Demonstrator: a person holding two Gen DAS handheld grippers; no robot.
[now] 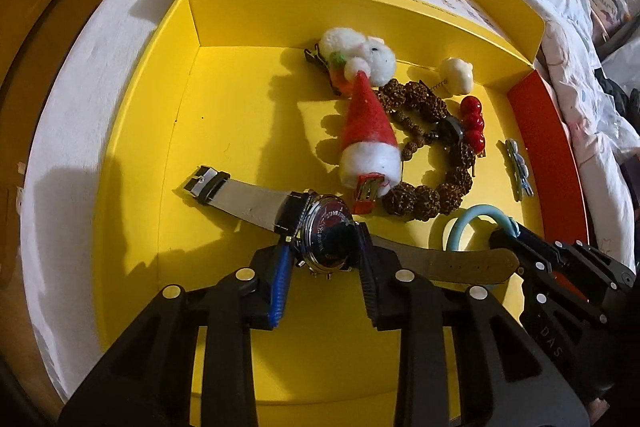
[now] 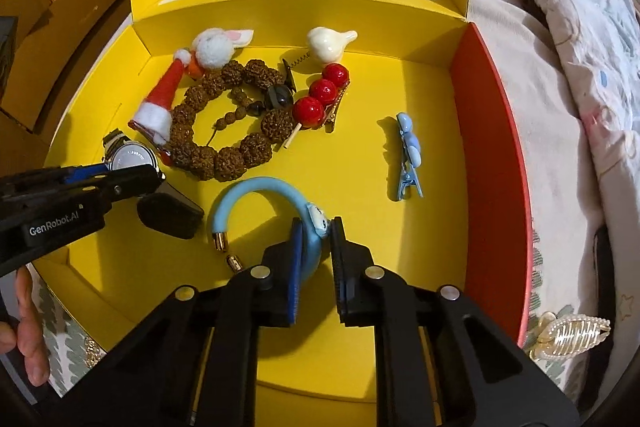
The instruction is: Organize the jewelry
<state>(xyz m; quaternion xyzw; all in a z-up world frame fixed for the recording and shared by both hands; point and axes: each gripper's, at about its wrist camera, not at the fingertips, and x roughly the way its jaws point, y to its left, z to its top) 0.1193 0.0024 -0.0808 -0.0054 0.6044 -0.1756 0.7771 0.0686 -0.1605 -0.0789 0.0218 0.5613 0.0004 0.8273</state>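
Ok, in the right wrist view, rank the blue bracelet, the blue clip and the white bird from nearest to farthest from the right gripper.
1. Blue bracelet: between the right gripper fingers.
2. Blue clip: ahead, to the right.
3. White bird: by the yellow box's back wall.

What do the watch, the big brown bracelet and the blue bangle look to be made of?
Watch: polished metal case, judging by its mirror-like shine; the strap's matte underside suggests leather, though I can't be sure.
Brown bracelet: rough, knobbly beads, probably dried seeds or carved wood.
Blue bangle: smooth matte band, likely rubber or silicone, with shiny gold-coloured end caps.
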